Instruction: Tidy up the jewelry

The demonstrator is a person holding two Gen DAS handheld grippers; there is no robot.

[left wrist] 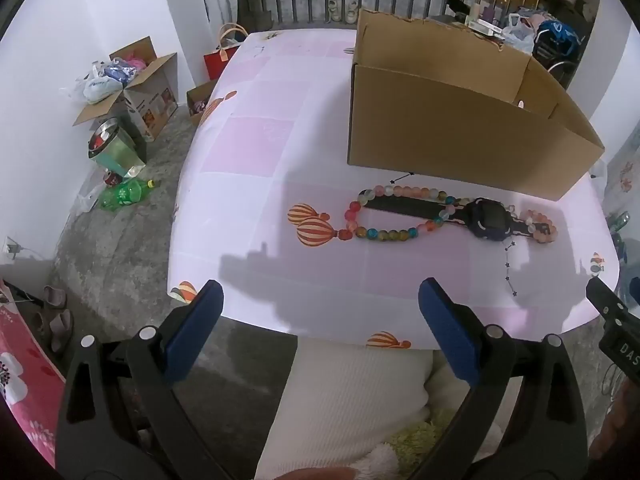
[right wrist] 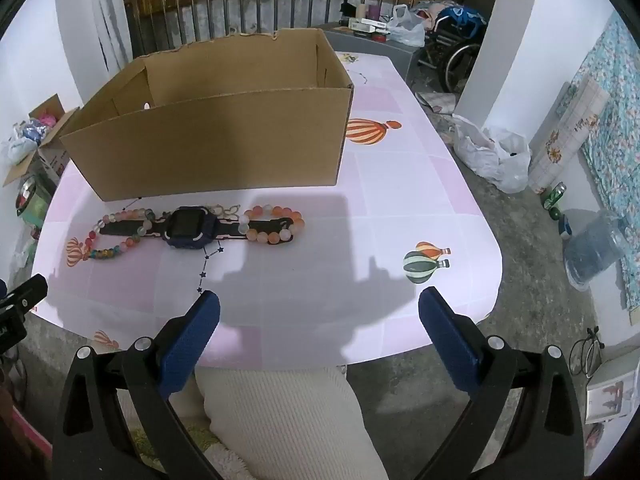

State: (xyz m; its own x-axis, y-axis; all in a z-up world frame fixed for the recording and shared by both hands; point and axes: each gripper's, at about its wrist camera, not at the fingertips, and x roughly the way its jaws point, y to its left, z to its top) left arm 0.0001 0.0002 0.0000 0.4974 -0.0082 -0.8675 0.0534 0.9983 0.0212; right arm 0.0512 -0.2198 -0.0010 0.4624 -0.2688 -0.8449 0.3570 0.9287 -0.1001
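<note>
Jewelry awaits sorting on a table [right wrist: 400, 200] draped in a pink checked cloth with hot-air balloon prints. A dark smartwatch [right wrist: 188, 227] lies flat with its strap stretched out, roughly midway between the table's near edge and a cardboard box [right wrist: 224, 140] standing open behind it toward the far edge. A multicoloured bead bracelet [left wrist: 384, 216] lies around one end of the strap, and a pale pink and orange bead bracelet [right wrist: 274, 226] around the other end, so all three pieces touch or overlap.

Both tools hang above the near edge, tilted down toward the cloth. The left gripper [left wrist: 320, 312] stands with its blue pads wide apart and nothing between them; the right gripper [right wrist: 320, 316] is likewise spread wide and empty. A person's cream ribbed sleeve or lap shows below the near edge in both wrist views.

No piece has been lifted yet, and the box appears empty from here, though its floor is only partly visible. The sensible first pick is probably a bracelet, since each rings the strap: coming straight down over a section of beads clear of the strap, closing across the string, and lifting slowly would keep the watch from being dragged along. The other tool could steady the watch body if the beads snag.
</note>
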